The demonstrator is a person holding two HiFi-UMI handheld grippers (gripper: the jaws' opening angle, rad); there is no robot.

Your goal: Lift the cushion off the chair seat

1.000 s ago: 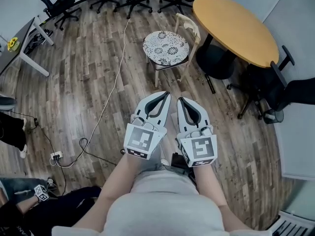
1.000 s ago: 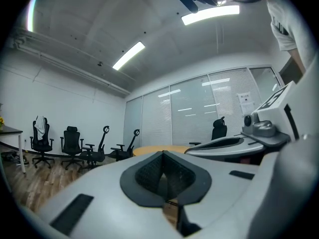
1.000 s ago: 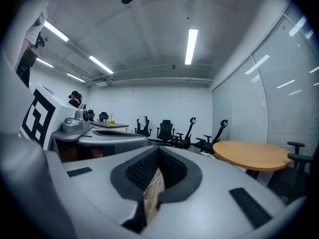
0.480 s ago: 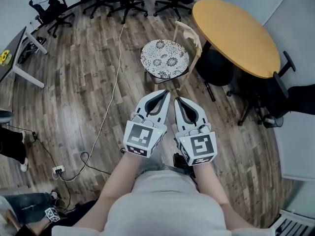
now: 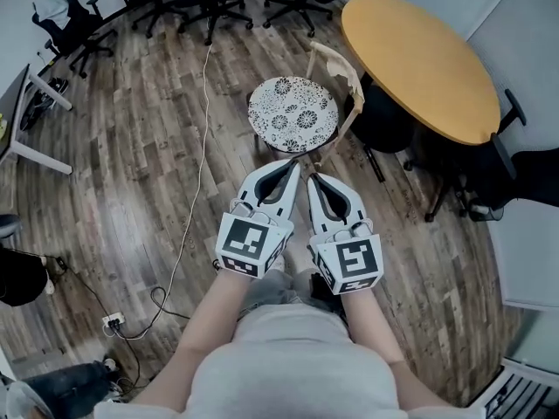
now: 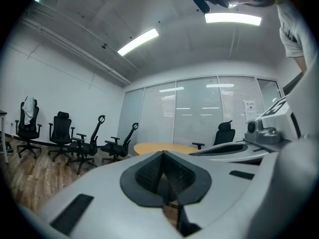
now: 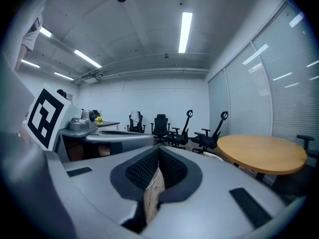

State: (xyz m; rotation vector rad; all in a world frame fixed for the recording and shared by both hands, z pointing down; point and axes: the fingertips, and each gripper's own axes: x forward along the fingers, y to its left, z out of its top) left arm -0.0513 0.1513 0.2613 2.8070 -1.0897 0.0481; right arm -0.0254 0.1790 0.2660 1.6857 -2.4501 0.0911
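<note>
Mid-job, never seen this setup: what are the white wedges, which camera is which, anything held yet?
A person holds a two-jaw tool in each hand. The head view looks down from their head: the left gripper and right gripper sit side by side, pointing toward the patterned cushion on the wooden chair beside a round table. The other two pictures come from cameras riding on each gripper, looking along its jaws. Both grippers are shut and empty; the cushion lies untouched on the seat.

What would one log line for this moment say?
stage: before pickup | cushion: on chair seat, untouched | left gripper: shut, empty | right gripper: shut, empty | both: short of chair
</note>
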